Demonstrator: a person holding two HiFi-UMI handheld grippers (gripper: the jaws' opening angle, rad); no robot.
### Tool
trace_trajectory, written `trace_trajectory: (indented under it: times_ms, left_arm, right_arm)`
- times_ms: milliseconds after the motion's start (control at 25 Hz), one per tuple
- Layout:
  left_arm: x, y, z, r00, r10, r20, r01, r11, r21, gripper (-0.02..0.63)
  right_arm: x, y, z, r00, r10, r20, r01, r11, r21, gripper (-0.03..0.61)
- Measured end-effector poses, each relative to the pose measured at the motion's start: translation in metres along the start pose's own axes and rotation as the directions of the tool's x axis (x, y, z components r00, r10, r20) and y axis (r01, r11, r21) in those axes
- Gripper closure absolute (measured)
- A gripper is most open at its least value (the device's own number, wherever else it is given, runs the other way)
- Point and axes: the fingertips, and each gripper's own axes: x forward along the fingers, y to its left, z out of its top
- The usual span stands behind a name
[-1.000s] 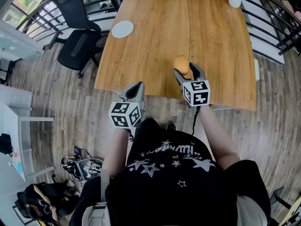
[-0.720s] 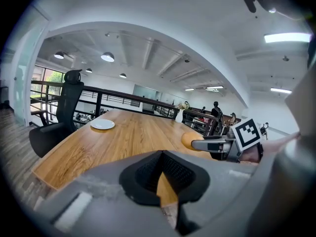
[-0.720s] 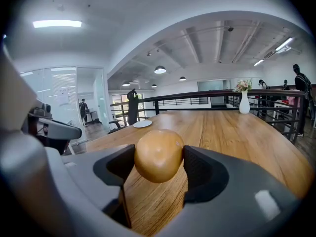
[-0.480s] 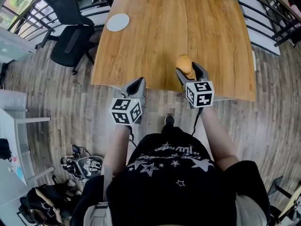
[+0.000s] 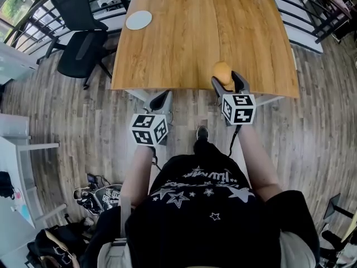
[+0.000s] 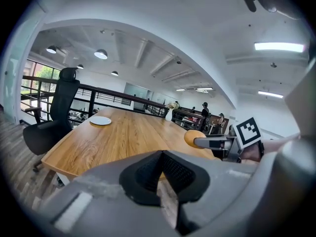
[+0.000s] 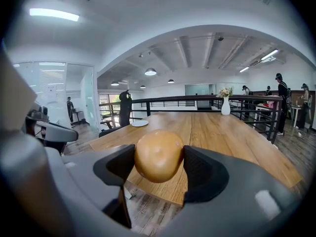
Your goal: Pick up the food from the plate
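Right gripper grasps food at near edge of table; smooth skin risks a drop. Left gripper clenched, empty.

Left gripper fingers together, right gripper fingers clamped on food, forearms extended.

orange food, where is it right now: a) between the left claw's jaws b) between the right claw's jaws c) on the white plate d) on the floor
b: the right claw is shut on the orange food; the white plate is bare, and the left claw is shut with nothing in it.
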Motion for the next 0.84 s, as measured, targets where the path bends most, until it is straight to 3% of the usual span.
trace_trajectory:
  times_ms: [840]
  left_arm:
    - [-0.09,-0.019,-0.038,0.998,-0.059,0.025,0.059,0.998,0.014,0.612]
  right_arm:
    - [-0.083,0.075,-0.034,0.999,-0.029,0.023,0.029,1.0,-0.004,0.267]
